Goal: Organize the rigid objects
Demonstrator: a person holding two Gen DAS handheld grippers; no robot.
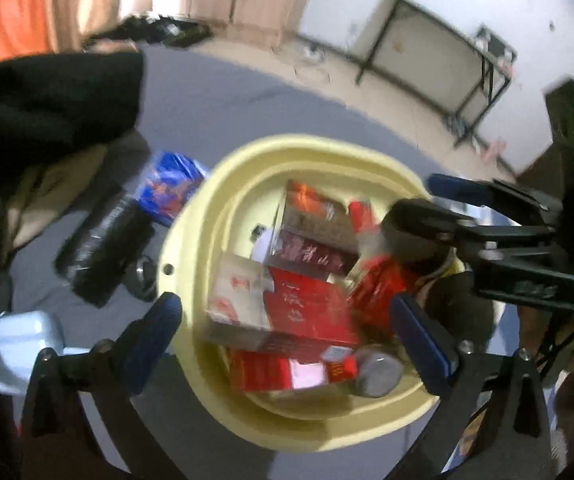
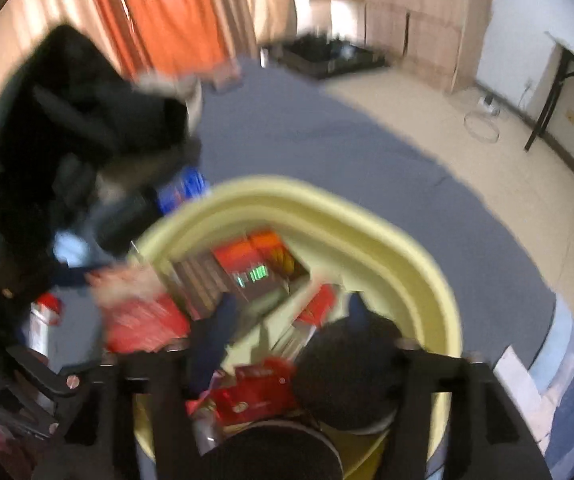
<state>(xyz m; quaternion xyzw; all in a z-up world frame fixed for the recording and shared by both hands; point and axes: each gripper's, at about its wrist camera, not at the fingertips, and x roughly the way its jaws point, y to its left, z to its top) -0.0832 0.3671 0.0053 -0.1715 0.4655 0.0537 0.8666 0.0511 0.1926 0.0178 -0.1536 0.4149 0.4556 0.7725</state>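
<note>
A pale yellow basin (image 1: 191, 276) sits on a grey cloth and holds several red and maroon boxes (image 1: 307, 308) and a small jar with a silver lid (image 1: 377, 372). My left gripper (image 1: 287, 328) hangs open and empty over the basin's near side. My right gripper (image 1: 411, 208) reaches in from the right, with a dark round object (image 1: 419, 236) between its blue fingers. In the blurred right wrist view the basin (image 2: 427, 264) is below, and the dark round object (image 2: 347, 368) sits between the fingers of the right gripper (image 2: 287, 320).
Left of the basin lie a black cylinder (image 1: 103, 248), a blue packet (image 1: 171, 188) and a white box (image 1: 23, 344). A black garment (image 1: 47, 108) is heaped at the far left. A folding table (image 1: 439, 68) stands on the floor behind.
</note>
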